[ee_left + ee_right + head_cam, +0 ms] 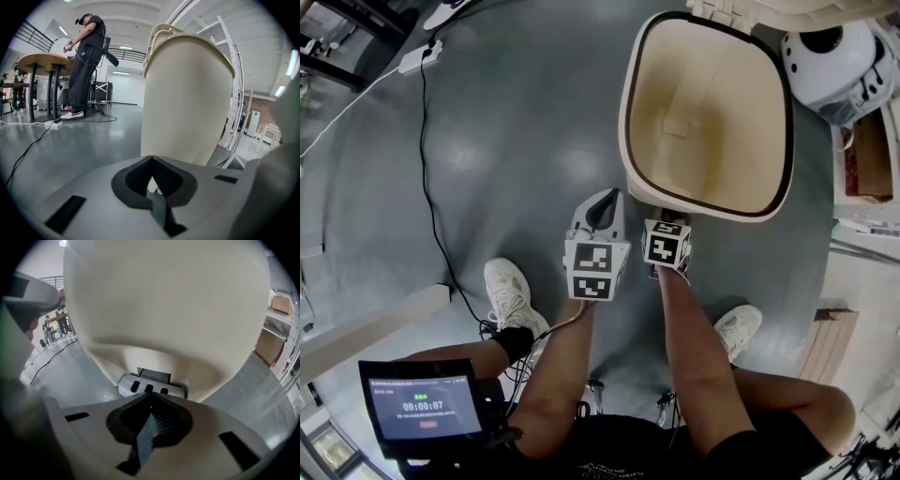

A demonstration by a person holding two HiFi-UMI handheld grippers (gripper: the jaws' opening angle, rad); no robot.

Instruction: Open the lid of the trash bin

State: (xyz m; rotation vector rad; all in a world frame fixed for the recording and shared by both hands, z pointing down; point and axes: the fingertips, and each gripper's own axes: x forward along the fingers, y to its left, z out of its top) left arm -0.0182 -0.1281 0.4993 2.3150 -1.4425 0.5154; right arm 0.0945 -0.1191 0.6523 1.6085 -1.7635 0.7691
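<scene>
The cream trash bin [630,122] stands on the grey floor with its mouth uncovered and its inside bare. Its lid [787,9] is tipped up at the far side and also shows above the rim in the left gripper view as the lid [161,30]. My right gripper [667,217] is shut at the bin's base. In the right gripper view, the right gripper [150,394] has its tips on the grey slotted pedal [149,387]. My left gripper [602,199] is shut just left of the bin, holding nothing. The left gripper [151,159] faces the bin wall [187,103].
A black cable [427,187] runs from a power strip [420,58] across the floor at the left. A white rounded device [834,56] and shelving stand right of the bin. My shoes [508,292] are below. A person [86,61] stands by a round table [44,61].
</scene>
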